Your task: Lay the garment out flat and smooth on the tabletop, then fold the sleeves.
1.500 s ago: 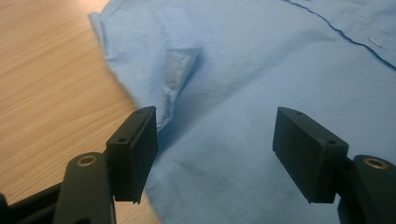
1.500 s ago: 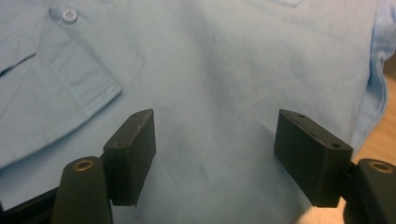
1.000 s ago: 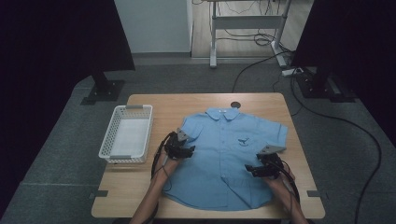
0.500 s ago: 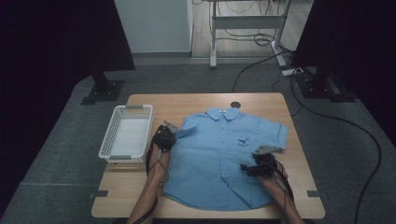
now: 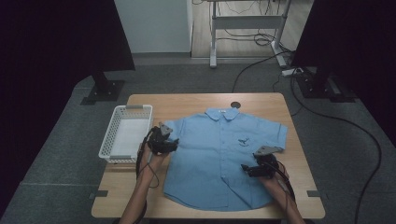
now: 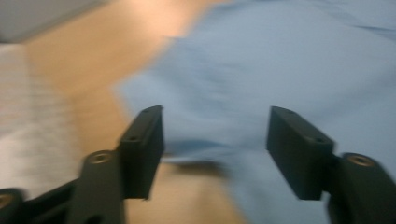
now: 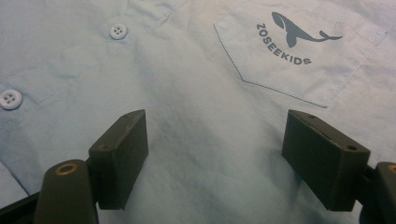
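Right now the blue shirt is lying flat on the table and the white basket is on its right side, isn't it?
Not quite. The blue shirt does lie flat on the table, but the white basket sits on its left side, next to the left tool. The high view shows it.

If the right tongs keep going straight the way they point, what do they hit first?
Most likely the blue shirt itself: the right tongs stand open just over its front, aimed toward the chest pocket with the whale print. How near the cloth lies is hard to judge.
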A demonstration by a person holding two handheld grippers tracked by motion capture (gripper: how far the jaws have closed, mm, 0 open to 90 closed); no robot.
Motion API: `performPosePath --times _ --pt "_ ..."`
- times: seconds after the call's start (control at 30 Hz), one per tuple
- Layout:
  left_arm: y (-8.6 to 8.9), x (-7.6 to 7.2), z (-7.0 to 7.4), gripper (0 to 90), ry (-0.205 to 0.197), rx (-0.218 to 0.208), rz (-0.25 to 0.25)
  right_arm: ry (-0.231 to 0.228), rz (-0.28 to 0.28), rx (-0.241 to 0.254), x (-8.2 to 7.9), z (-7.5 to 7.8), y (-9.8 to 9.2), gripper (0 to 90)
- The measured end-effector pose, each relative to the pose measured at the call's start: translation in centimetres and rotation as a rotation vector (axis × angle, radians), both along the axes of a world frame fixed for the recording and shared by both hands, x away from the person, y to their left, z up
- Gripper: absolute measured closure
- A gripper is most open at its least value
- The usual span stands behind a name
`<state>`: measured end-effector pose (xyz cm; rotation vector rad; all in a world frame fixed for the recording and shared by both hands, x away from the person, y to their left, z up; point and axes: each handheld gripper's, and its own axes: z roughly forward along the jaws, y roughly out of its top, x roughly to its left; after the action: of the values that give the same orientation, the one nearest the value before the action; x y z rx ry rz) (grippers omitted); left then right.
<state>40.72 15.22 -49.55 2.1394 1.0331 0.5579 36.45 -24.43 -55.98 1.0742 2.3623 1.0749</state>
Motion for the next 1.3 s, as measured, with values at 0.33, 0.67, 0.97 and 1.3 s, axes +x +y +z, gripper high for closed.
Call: performPosePath --times 0.33,0.67,0.97,1.3 --pt "-2.3 -3.8 -4.3 19.9 0.108 -0.083 -0.144 0.001 0.01 -0.007 0.0 -0.1 0.1 16.3" --pt "-2.9 -4.6 -5.9 16.7 0.048 -0.037 -0.172 0.007 0.008 -0.014 0.0 -0.1 0.2 12.2" --pt "-2.9 -4.8 -6.0 9.3 0.059 -0.028 -0.124 0.046 0.001 -0.026 0.1 0.4 0.2 16.3" --pt "-2.9 -4.8 -6.0 11.2 0.055 -0.035 -0.13 0.05 0.043 0.034 2.6 2.2 2.6 14.2"
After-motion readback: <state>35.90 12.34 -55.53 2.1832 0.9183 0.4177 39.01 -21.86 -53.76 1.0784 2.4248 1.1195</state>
